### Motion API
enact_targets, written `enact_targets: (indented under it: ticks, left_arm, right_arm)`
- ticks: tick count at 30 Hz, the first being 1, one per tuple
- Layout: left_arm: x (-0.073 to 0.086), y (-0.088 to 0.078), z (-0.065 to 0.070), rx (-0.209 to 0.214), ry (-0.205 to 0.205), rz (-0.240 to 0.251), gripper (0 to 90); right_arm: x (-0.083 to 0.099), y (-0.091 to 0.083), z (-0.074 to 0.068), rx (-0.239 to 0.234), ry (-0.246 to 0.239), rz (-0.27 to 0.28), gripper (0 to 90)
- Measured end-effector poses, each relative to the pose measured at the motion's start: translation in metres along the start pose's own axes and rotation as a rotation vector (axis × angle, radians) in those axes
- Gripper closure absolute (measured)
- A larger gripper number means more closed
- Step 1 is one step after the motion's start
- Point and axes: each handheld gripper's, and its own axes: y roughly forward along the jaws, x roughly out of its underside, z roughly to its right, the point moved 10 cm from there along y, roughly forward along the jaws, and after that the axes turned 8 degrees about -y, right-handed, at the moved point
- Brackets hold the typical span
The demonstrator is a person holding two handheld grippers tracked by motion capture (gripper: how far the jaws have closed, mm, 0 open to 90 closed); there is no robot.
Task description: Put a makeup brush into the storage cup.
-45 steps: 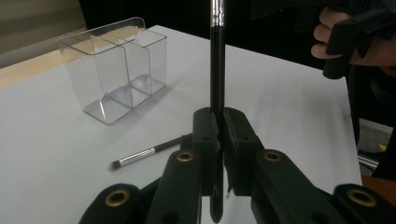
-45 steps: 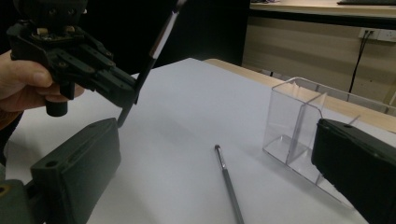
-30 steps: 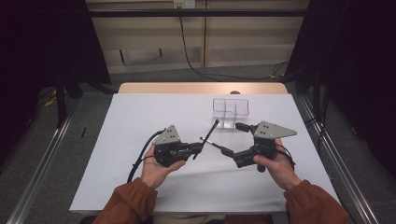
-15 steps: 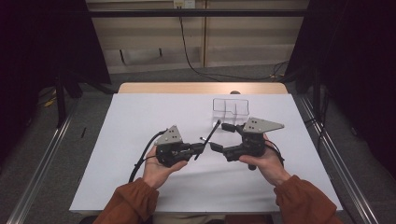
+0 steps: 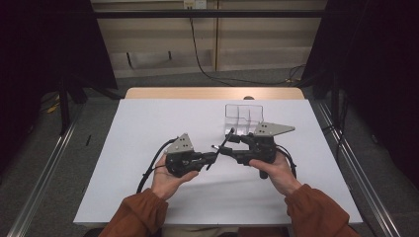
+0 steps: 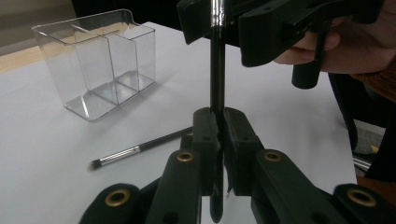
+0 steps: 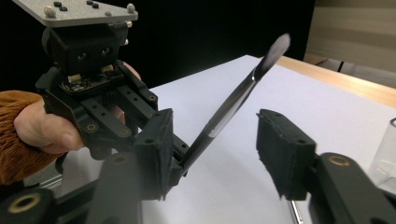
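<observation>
Black brush between right gripper's closing fingers.

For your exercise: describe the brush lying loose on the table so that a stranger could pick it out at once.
Start at the clear divided box on the white table. Just in front of it lies a thin brush, flat on the table. Unlike the other brush, clamped upright in the left gripper, nothing holds it.

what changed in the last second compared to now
The right gripper moved in toward the left gripper, and its jaws have just been closing around the brush without pressing on it yet. The left gripper stayed put, shut on that brush. The clear organizer and the second brush on the table have not moved.
</observation>
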Motion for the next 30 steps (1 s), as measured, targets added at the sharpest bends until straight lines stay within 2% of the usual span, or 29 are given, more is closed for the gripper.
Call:
enact_targets:
  ticks: [4, 9, 16, 19, 25, 30]
  left_arm:
    - [0.002, 0.001, 0.0, -0.001, 0.005, -0.011, 84.3]
    - [0.003, 0.002, 0.0, 0.001, 0.005, -0.013, 84.3]
    - [0.006, 0.002, 0.0, 0.003, 0.011, -0.024, 84.3]
    - [0.007, 0.004, 0.001, 0.009, 0.016, -0.027, 84.2]
    - [0.009, 0.007, 0.005, 0.022, 0.037, -0.032, 84.2]
    - [0.009, 0.008, 0.007, 0.036, 0.036, -0.024, 83.9]
  right_arm:
    - [0.0, 0.001, -0.002, -0.021, 0.009, 0.002, 54.7]
    - [0.002, 0.0, -0.001, -0.02, 0.0, -0.006, 62.7]
    - [0.003, -0.001, -0.001, -0.029, 0.015, -0.004, 74.9]
    - [0.003, -0.001, -0.001, -0.04, 0.039, -0.004, 77.7]
    - [0.001, -0.002, -0.011, -0.069, 0.03, -0.011, 83.2]
    - [0.0, -0.003, -0.012, -0.084, 0.052, -0.004, 84.1]
